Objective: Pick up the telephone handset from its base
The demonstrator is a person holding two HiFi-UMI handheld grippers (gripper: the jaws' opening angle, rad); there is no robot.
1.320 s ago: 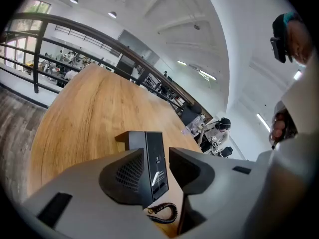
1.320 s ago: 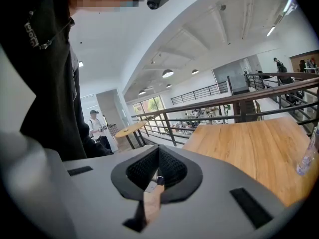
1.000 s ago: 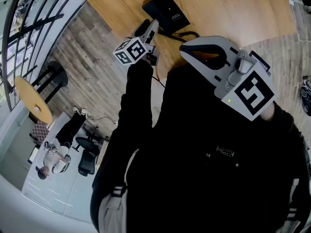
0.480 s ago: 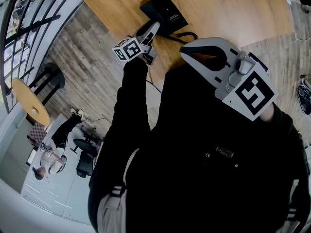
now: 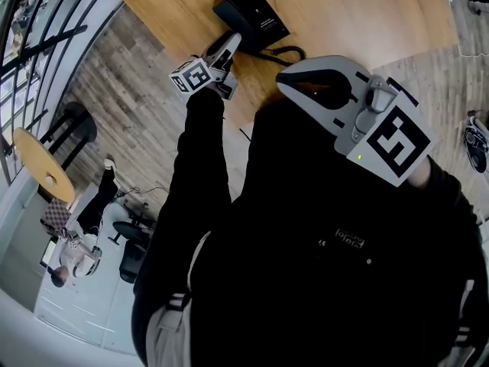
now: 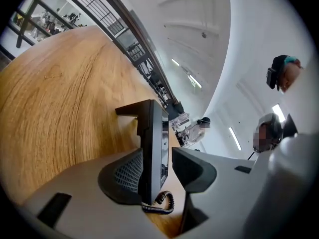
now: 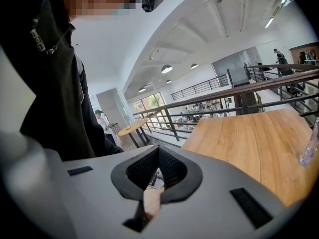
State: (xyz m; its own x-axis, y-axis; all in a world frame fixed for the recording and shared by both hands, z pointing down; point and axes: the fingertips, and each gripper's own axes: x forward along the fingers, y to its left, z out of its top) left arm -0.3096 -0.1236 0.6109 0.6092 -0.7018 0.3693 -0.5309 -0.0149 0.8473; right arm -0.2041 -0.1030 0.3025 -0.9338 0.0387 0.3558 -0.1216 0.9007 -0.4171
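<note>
Left gripper (image 6: 158,156) jaws stand open and straddle the black telephone (image 6: 149,128): the left pad is at its side, the right pad stands clear with a gap. The telephone sits near the table (image 5: 344,14) edge, its coiled cord (image 6: 160,204) at the near end, with bare tabletop beyond. Right gripper (image 7: 158,152) jaws are closed together on nothing, held by the person's chest.

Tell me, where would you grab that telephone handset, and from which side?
Likely its slim middle, across the narrow width, coming in from the cord end. In the left gripper view the black telephone runs lengthwise between the left gripper's open jaws, coiled cord nearest; its long flat sides face the jaws.
</note>
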